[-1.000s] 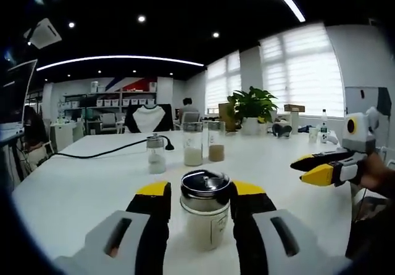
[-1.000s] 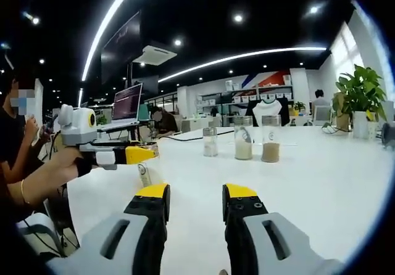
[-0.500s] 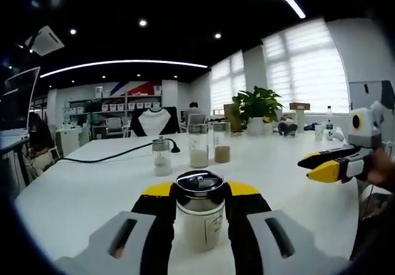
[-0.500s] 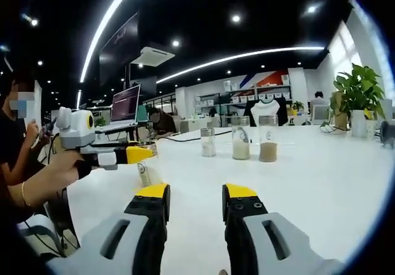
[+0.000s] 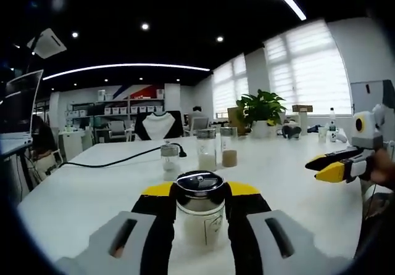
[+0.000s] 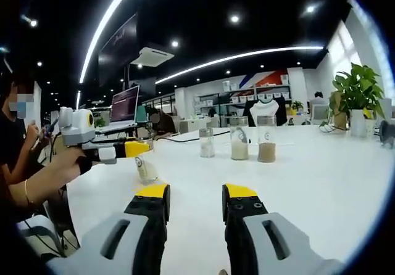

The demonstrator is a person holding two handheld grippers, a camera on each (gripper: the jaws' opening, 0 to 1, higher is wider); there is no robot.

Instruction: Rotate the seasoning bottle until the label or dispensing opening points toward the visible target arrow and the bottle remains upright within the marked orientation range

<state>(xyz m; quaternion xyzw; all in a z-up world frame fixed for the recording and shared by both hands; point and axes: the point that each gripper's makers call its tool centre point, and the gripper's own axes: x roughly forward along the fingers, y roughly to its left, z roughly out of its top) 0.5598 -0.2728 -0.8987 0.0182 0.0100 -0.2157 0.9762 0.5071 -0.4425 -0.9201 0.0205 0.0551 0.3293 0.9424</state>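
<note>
So, the left gripper (image 5: 200, 192) has its black, yellow-tipped jaws pressed against both sides of the seasoning bottle (image 5: 200, 212), clamped on the glass just under the shiny metal cap. The bottle stands upright on the white table (image 5: 80, 192) and holds something pale. There's a label with dark printing on its front, but it's way too small and blurry to read.

The right gripper (image 6: 194, 195) has its jaws spread apart with nothing between them, just bare table showing in the gap. In the right gripper view, the left one comes in from the side, held by a person's hand (image 6: 65, 164), with the little bottle under its yellow tips.

Further back on the table there's a small shaker (image 5: 169, 158) and two taller glass jars (image 5: 207, 150), one with whitish stuff and one with brown stuff. A black cable (image 5: 117, 159) runs across the tabletop towards them. A potted plant (image 5: 259, 108) sits near the windows, and a laptop (image 6: 125, 105) with a lit screen stands off to the left in the right gripper view.
</note>
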